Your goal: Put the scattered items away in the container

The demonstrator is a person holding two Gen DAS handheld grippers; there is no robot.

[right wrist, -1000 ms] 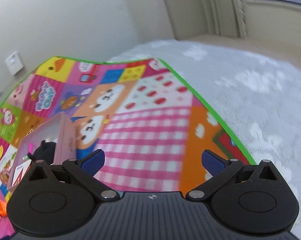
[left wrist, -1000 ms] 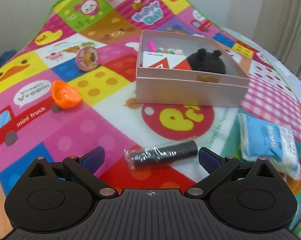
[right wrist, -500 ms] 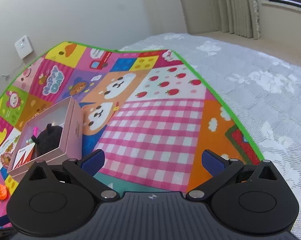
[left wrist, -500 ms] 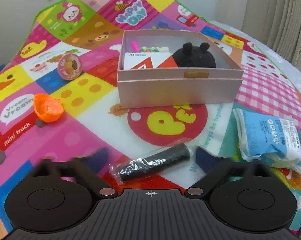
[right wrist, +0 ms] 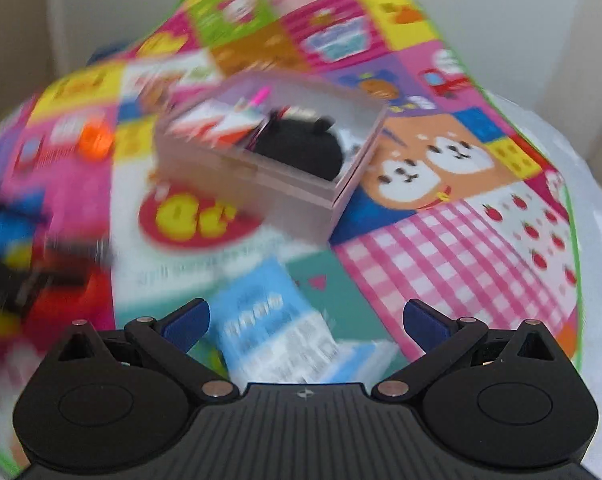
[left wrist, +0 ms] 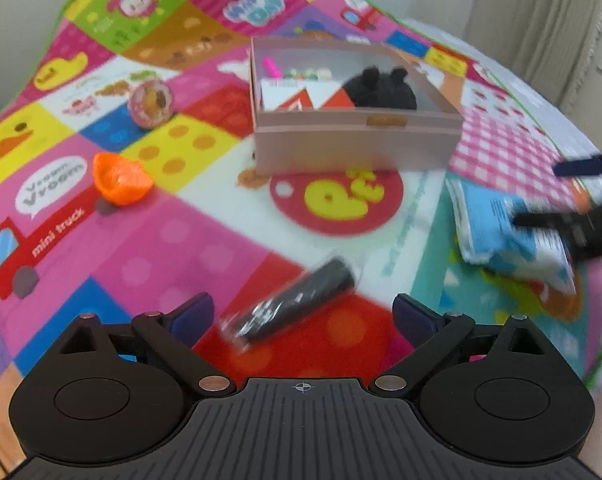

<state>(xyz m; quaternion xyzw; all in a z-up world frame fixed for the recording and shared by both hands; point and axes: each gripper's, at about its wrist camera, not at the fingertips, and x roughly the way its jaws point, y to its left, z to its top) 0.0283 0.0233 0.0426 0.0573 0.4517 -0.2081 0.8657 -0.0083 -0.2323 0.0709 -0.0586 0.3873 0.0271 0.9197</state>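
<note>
A black roll in clear wrap (left wrist: 297, 306) lies tilted on the play mat between the fingers of my left gripper (left wrist: 303, 309), whose jaws are opening; the pads do not touch it. A blue and white tissue pack (right wrist: 269, 328) lies between the wide-apart fingers of my right gripper (right wrist: 307, 315), unpressed. In the left wrist view, that tissue pack (left wrist: 497, 232) has the right gripper (left wrist: 541, 196) over it at the right edge. The pink box (left wrist: 357, 144) holds a black plush (left wrist: 381, 88), a red and white card and small items.
An orange cup-shaped piece (left wrist: 119, 182) and a round pink capsule (left wrist: 151, 100) lie on the mat left of the box. The colourful mat (right wrist: 441, 264) ends in a green edge on a white bedspread (right wrist: 597, 208) at the right. The right wrist view is blurred.
The left jaws went narrower and blurred, then spread wide again; the black roll now lies more tilted. The right gripper swung round from the mat's far side to over the tissue pack.
</note>
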